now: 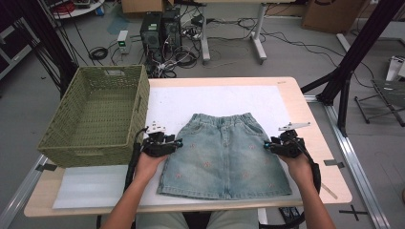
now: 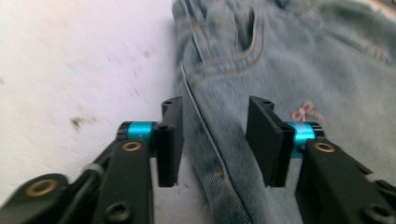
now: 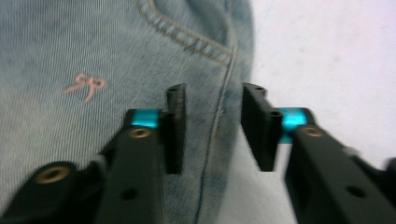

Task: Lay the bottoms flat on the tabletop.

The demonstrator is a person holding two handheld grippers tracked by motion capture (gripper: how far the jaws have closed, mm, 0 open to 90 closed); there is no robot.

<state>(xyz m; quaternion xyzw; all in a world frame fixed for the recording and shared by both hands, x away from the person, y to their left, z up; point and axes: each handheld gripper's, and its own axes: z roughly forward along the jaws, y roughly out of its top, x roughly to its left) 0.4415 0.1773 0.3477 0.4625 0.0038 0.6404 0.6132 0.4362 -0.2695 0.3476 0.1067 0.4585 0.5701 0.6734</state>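
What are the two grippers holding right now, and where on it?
Nothing. The left gripper and right gripper both stand open over the side seams of the denim skirt, one at each edge, pads not pressing the cloth.

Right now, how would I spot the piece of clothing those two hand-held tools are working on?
Start at the wooden table with its white mat. Right of the green woven basket, a denim skirt lies flat in the middle of the mat. It is the only garment there: pale blue, elastic waistband at the far end, small pink bows stitched across it.
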